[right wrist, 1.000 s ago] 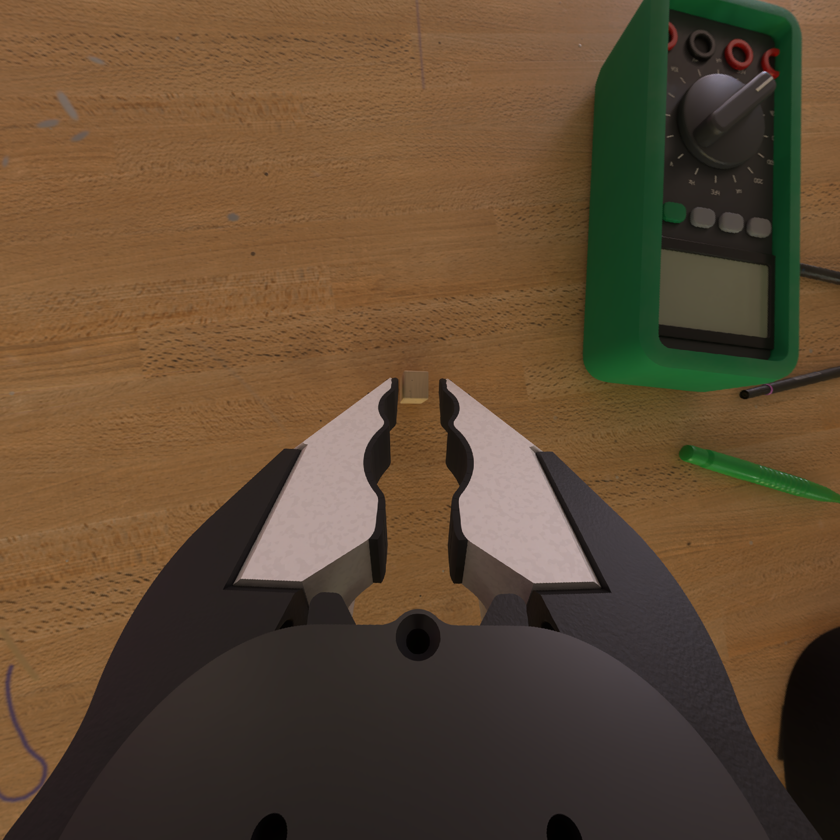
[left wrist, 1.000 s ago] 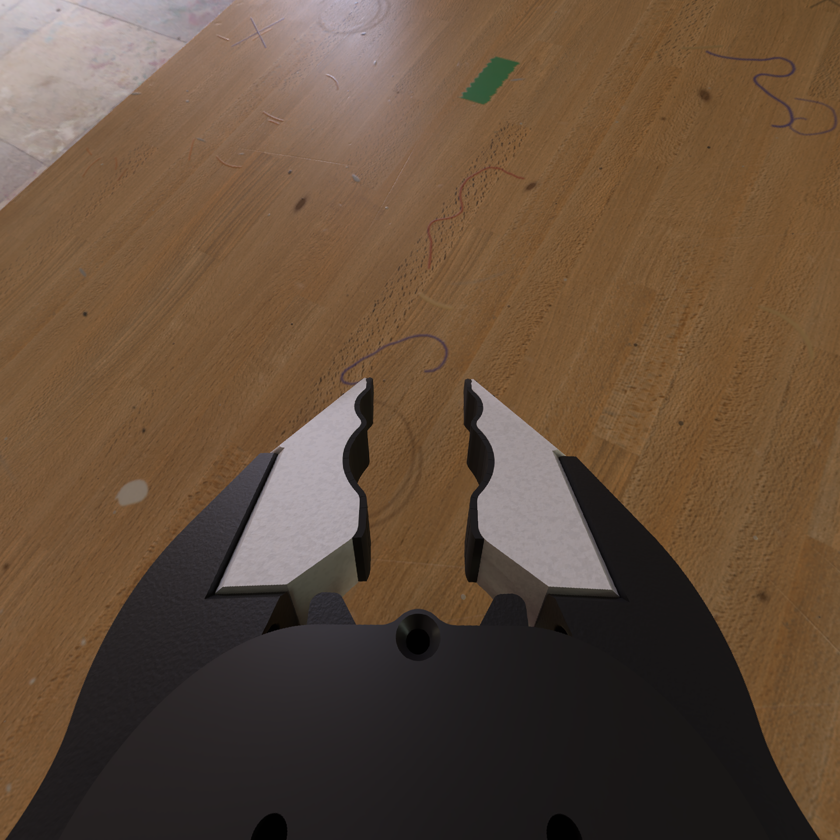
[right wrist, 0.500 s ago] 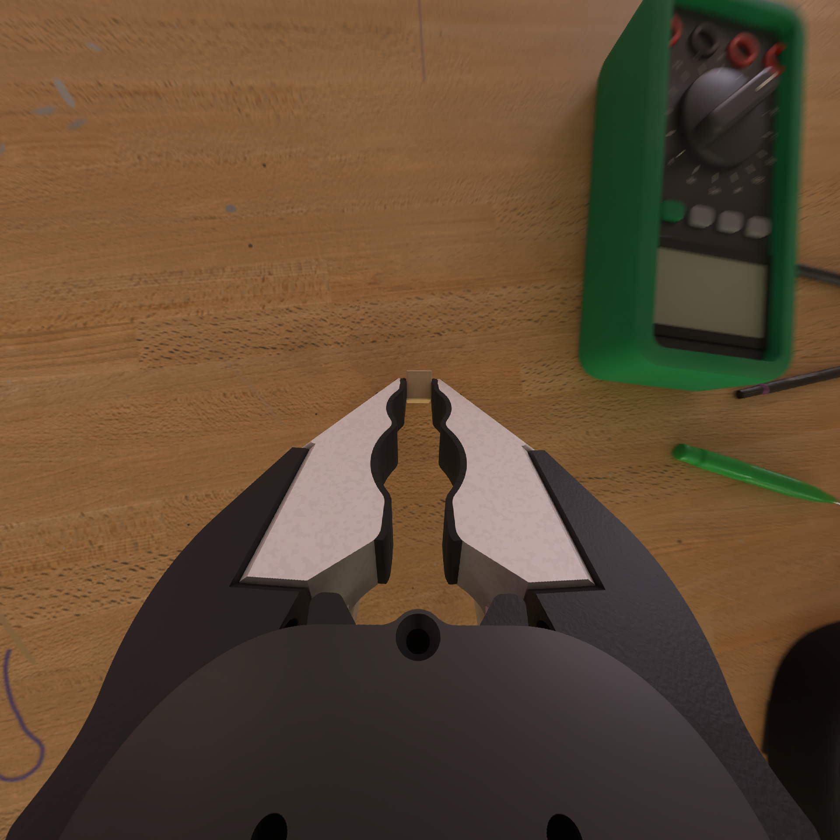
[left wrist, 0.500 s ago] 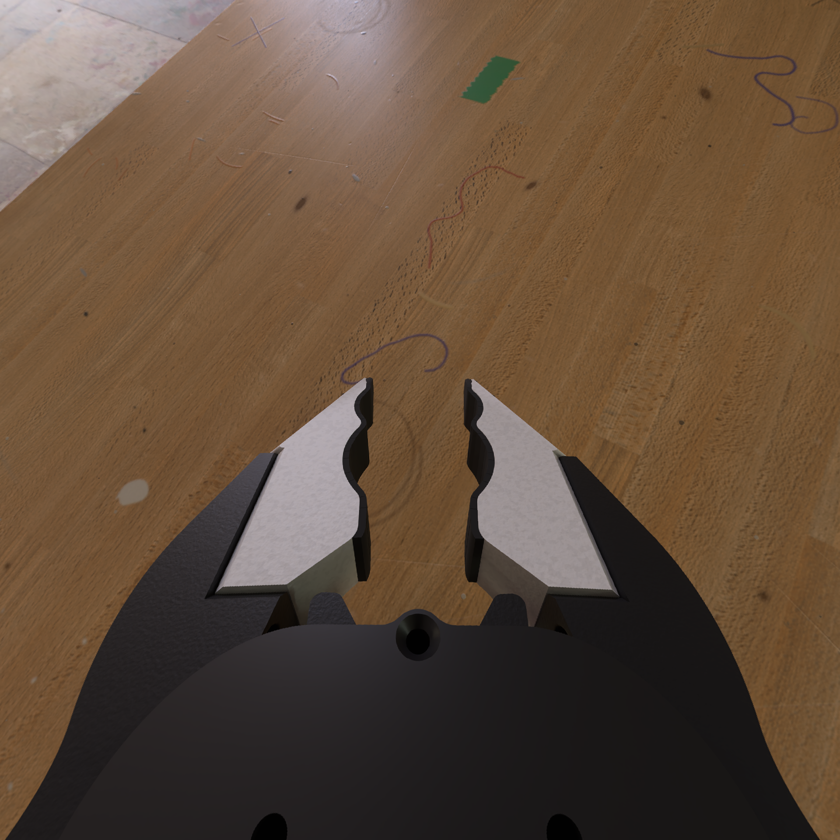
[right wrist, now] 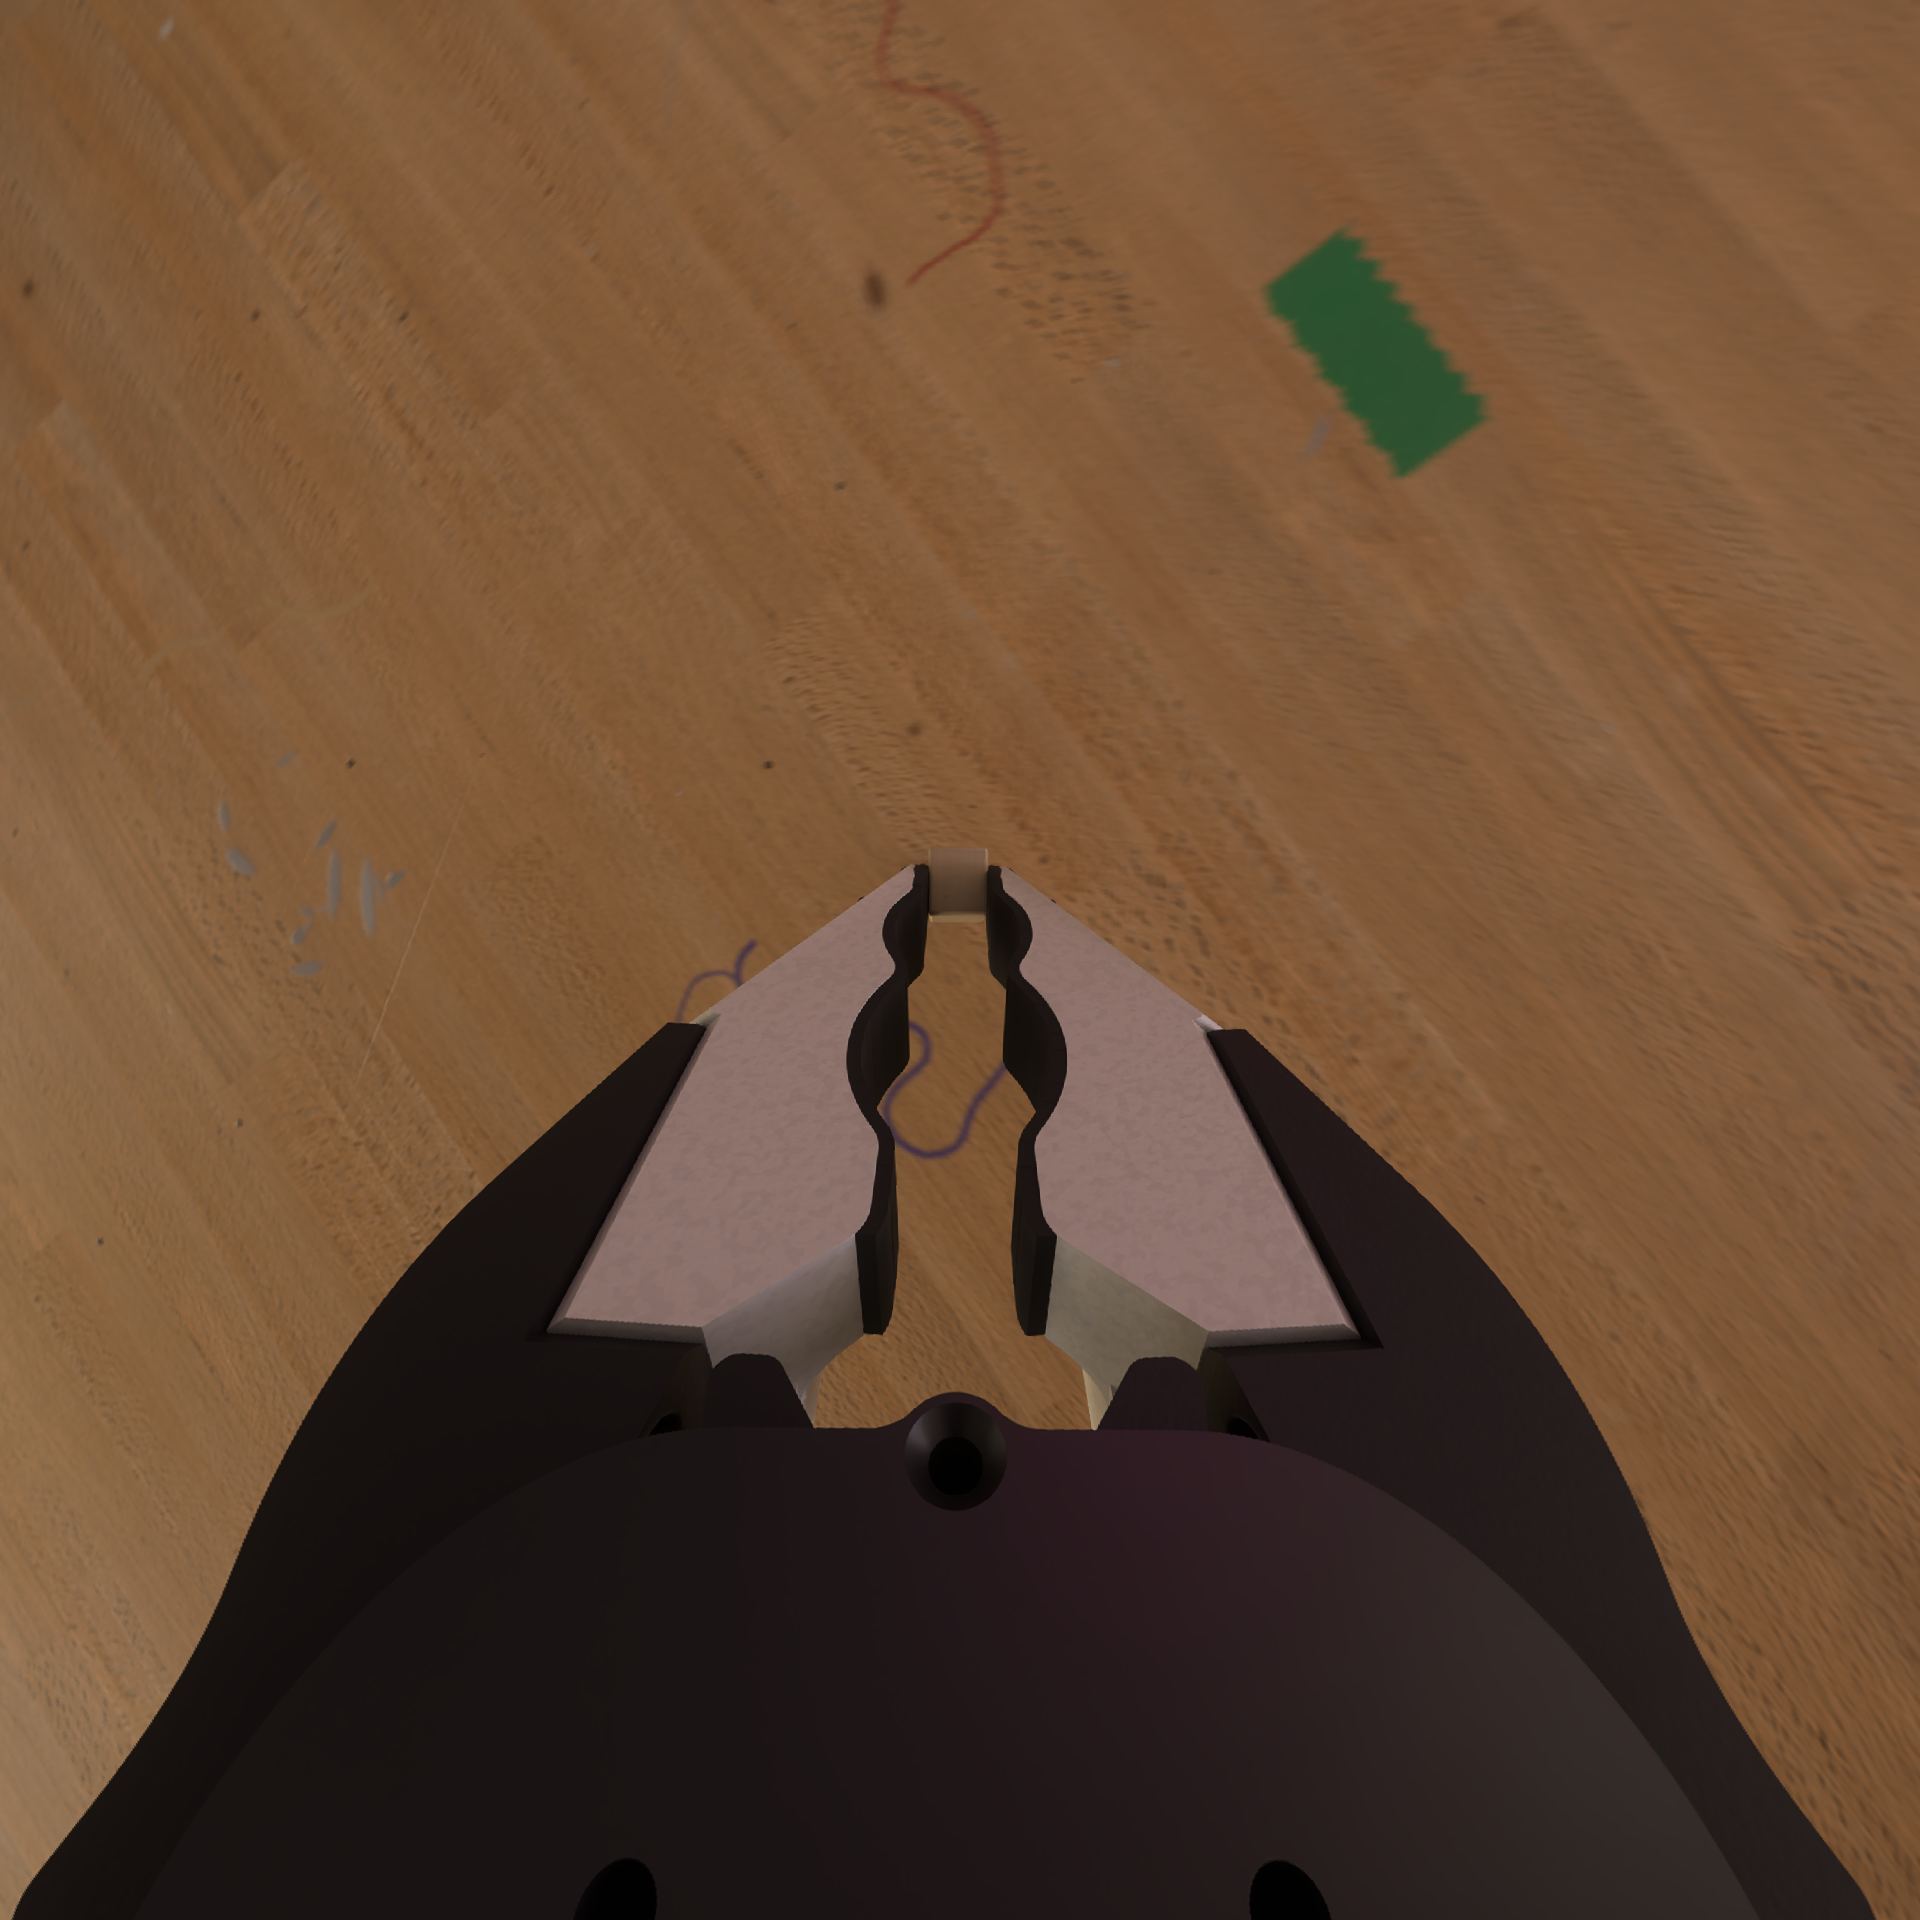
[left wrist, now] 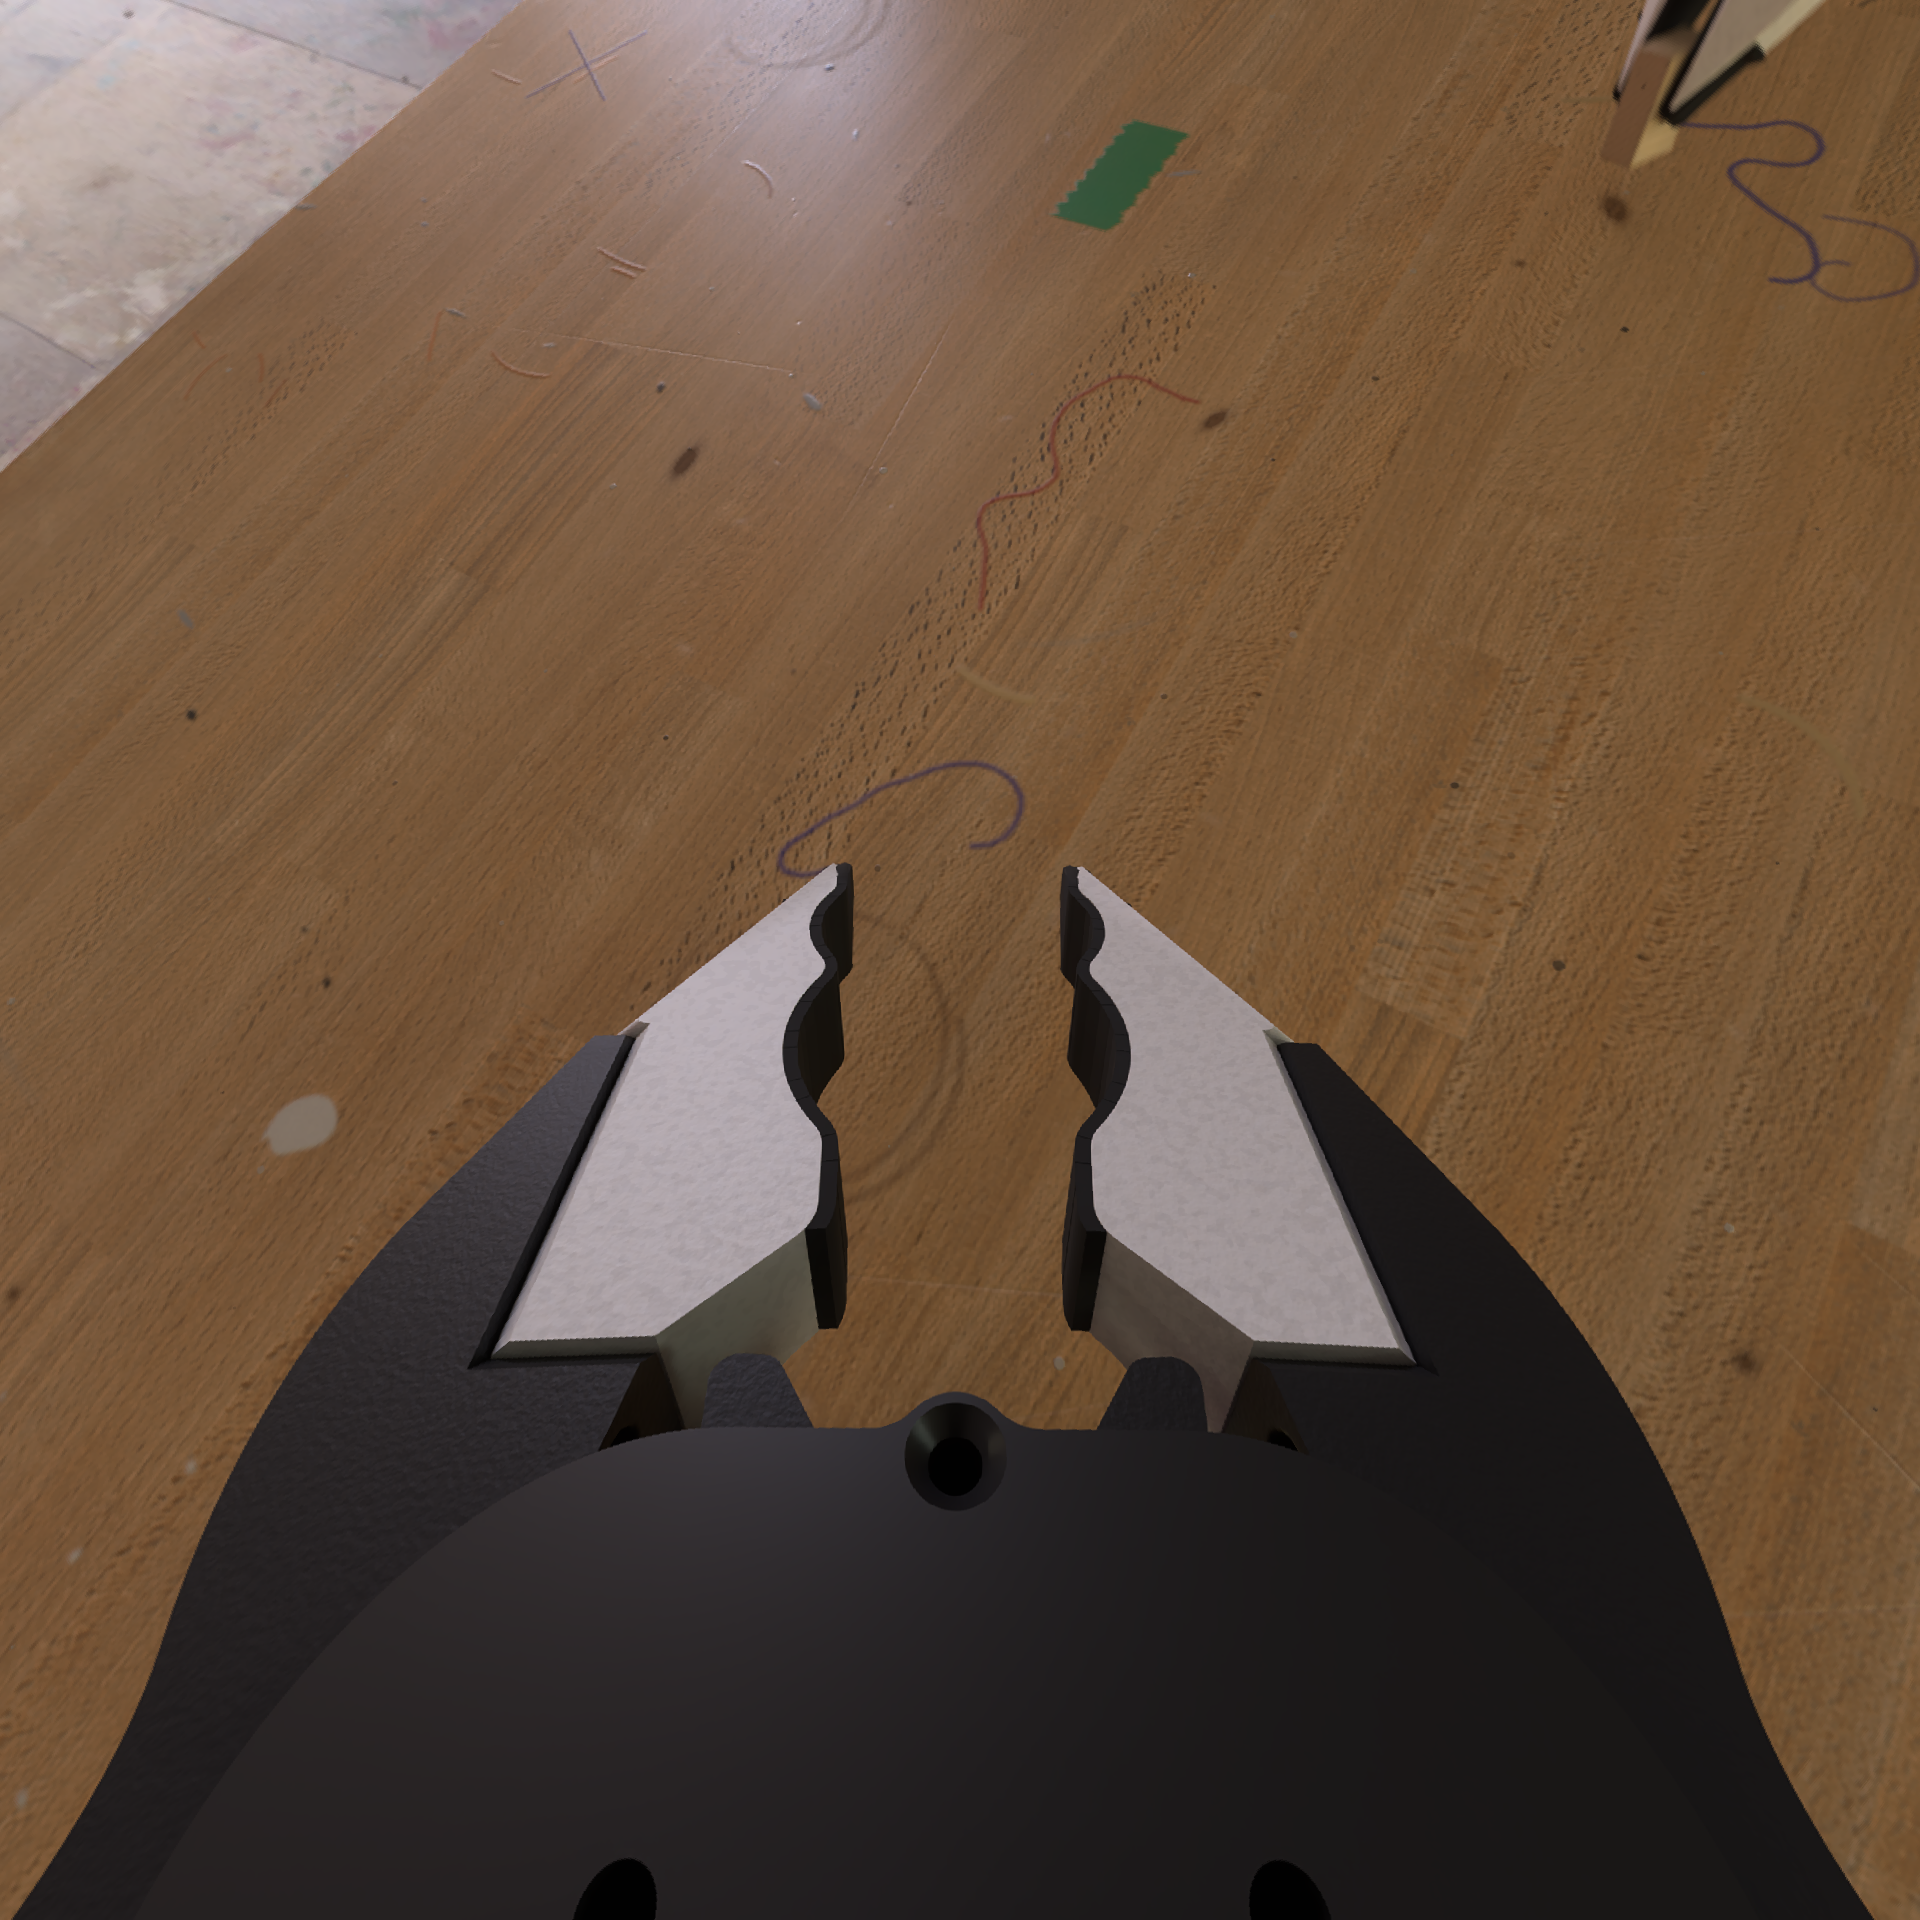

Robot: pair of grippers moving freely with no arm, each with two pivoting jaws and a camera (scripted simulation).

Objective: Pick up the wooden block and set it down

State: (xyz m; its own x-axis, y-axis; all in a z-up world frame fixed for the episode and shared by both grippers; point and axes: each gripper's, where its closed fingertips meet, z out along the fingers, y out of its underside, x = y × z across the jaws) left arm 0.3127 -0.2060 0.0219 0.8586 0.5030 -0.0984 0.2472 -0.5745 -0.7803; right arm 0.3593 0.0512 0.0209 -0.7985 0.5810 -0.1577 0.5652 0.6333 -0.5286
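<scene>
Now the right gripper (right wrist: 957, 883) pinches the wooden block (right wrist: 957, 878), seemingly aloft.

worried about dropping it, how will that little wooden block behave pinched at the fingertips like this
The wooden block looks stiff and probably light, being tiny beside the right gripper. It sits only at the very fingertips, so it may pivot or slip if jolted. Its flat faces suggest it will rest on the table without rolling.

a: what sort of place is this?
b: a workshop, by the worn wooden benchtop (left wrist: 1351, 727) with pen squiggles (left wrist: 904, 805), scratches (left wrist: 582, 73) and a green tape scrap (right wrist: 1371, 353); stained concrete floor (left wrist: 156, 156) far left.
</scene>
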